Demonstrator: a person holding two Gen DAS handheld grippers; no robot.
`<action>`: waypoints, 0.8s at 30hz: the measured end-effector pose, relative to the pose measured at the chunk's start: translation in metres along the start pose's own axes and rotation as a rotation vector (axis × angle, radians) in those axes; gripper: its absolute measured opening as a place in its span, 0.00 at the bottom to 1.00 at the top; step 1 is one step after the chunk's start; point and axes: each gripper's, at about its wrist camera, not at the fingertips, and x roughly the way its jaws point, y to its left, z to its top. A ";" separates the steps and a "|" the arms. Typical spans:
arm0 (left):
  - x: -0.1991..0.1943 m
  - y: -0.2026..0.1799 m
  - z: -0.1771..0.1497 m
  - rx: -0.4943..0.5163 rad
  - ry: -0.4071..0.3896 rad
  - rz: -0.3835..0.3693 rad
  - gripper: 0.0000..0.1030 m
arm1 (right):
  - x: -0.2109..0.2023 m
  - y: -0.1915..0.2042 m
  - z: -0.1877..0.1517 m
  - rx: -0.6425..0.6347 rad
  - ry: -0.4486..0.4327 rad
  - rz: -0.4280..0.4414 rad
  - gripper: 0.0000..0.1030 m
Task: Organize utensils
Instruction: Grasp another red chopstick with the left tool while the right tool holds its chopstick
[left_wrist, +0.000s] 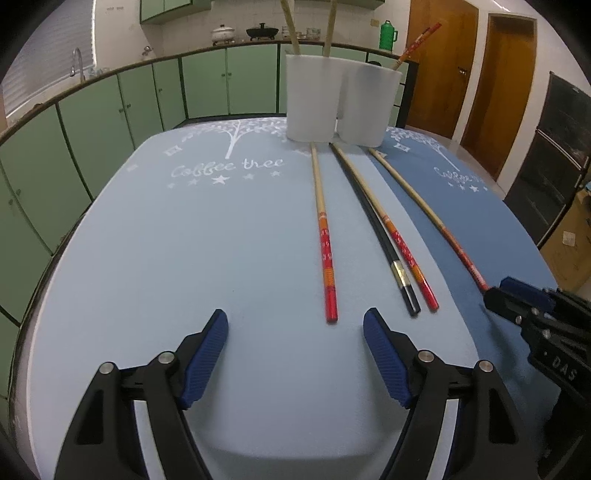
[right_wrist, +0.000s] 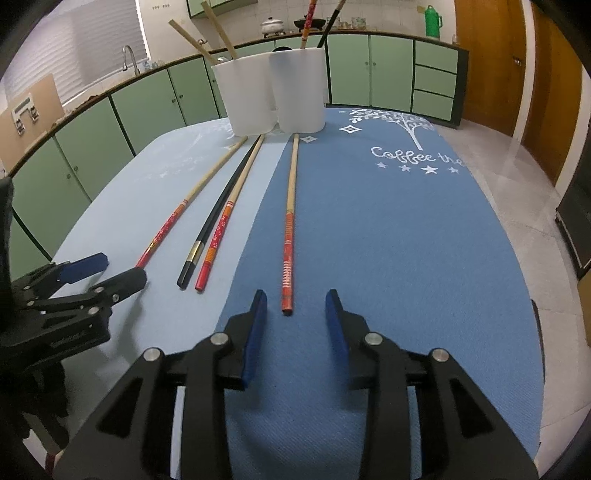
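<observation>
**Chopsticks lined up, 4 left to sort**

Chopsticks are seen lying in a row in front of 2 white holders (right_wrist: 273, 92), which already carry a few sticks. The right gripper (right_wrist: 295, 306) is held with its jaws parted, nothing pinched, and the red-ended chopstick (right_wrist: 288, 258) on the dark blue mat (right_wrist: 406, 240) lies just ahead of the gap. The left gripper (left_wrist: 295, 328) is spread wide and empty over the pale mat (left_wrist: 184, 240), near another red-ended stick (left_wrist: 327, 258). A black chopstick (left_wrist: 380, 236) and a red one (left_wrist: 402, 251) lie touching between them. For a clean pick, the jaws should probably be lowered astride the painted end and closed squarely across it, so the thin stick is not rolled away or tipped.
</observation>
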 end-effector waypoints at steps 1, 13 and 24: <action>0.001 0.000 0.001 -0.003 -0.001 -0.001 0.72 | 0.001 -0.001 0.000 0.000 0.001 0.000 0.31; 0.008 -0.015 0.007 0.027 -0.007 -0.001 0.22 | 0.006 0.007 0.001 -0.032 0.008 -0.026 0.09; -0.008 -0.021 0.009 0.026 -0.036 -0.029 0.06 | -0.005 0.009 0.005 -0.034 -0.017 -0.041 0.05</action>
